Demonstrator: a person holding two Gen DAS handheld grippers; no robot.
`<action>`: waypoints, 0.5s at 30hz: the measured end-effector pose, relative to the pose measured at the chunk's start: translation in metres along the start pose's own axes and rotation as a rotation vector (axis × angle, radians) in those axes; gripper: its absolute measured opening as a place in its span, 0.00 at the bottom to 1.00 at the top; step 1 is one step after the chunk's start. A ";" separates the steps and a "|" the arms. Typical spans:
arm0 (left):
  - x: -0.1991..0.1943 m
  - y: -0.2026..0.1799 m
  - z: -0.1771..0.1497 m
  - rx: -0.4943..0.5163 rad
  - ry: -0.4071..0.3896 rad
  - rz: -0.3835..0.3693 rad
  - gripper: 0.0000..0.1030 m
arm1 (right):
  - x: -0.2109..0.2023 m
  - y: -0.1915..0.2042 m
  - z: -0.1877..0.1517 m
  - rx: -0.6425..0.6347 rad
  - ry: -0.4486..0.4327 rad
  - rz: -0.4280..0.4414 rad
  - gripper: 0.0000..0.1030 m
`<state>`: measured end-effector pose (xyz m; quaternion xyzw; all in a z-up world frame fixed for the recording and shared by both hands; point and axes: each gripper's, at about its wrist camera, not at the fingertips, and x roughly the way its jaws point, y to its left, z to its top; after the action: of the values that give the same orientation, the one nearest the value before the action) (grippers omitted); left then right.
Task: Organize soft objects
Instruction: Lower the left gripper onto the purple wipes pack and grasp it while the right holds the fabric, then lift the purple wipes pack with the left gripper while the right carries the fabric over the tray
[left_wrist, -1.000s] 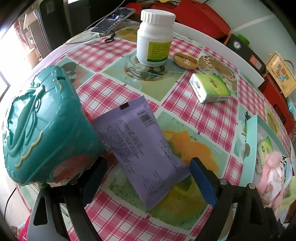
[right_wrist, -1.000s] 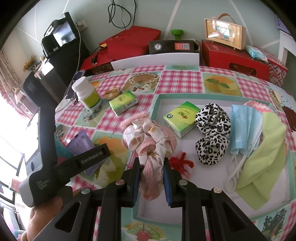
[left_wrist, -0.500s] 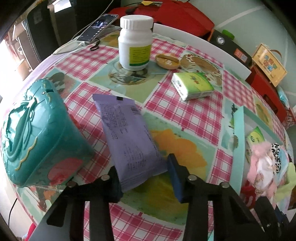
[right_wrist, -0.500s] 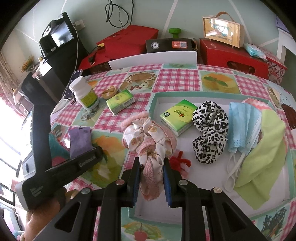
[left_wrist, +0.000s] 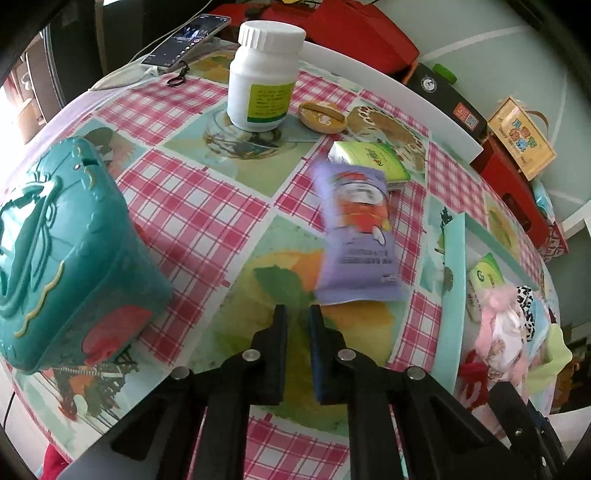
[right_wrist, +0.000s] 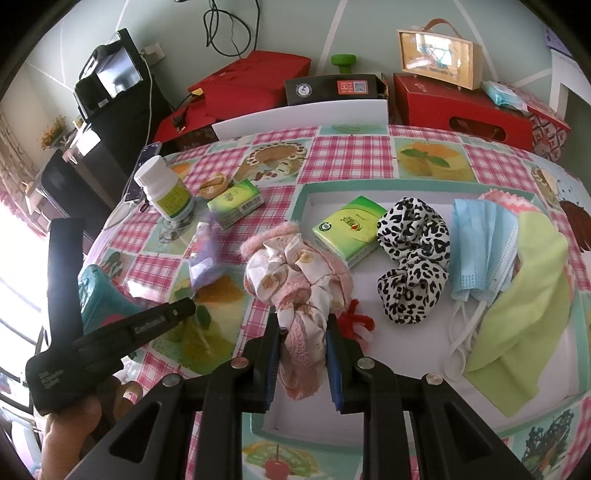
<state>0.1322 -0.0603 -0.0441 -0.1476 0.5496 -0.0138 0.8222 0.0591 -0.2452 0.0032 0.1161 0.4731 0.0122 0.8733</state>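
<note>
Left claw (left_wrist: 296, 314) closed empty, angled downward

The purple packet (left_wrist: 356, 236) is showing smeared with motion blur at the centre right of the left wrist view, its small print unreadable; in the right wrist view it is only a blurred streak at centre left. The teal case (left_wrist: 62, 254) is running off the left edge. The tray (left_wrist: 453, 295) at the right edge is being cut off, its soft contents crowded together. The pink scrunchie (right_wrist: 295, 280) is hiding the tray's near left corner.
</note>
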 end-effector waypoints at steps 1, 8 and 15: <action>0.000 0.000 0.000 0.003 0.001 -0.002 0.10 | 0.000 -0.001 0.000 0.002 0.000 0.001 0.23; -0.001 -0.009 0.002 0.030 0.006 -0.017 0.10 | -0.004 -0.006 0.001 0.019 -0.012 0.003 0.23; -0.017 -0.026 0.011 0.096 -0.025 -0.015 0.48 | -0.010 -0.019 0.006 0.059 -0.040 0.001 0.23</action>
<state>0.1392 -0.0794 -0.0182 -0.1122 0.5370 -0.0444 0.8349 0.0570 -0.2666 0.0106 0.1424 0.4558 -0.0035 0.8786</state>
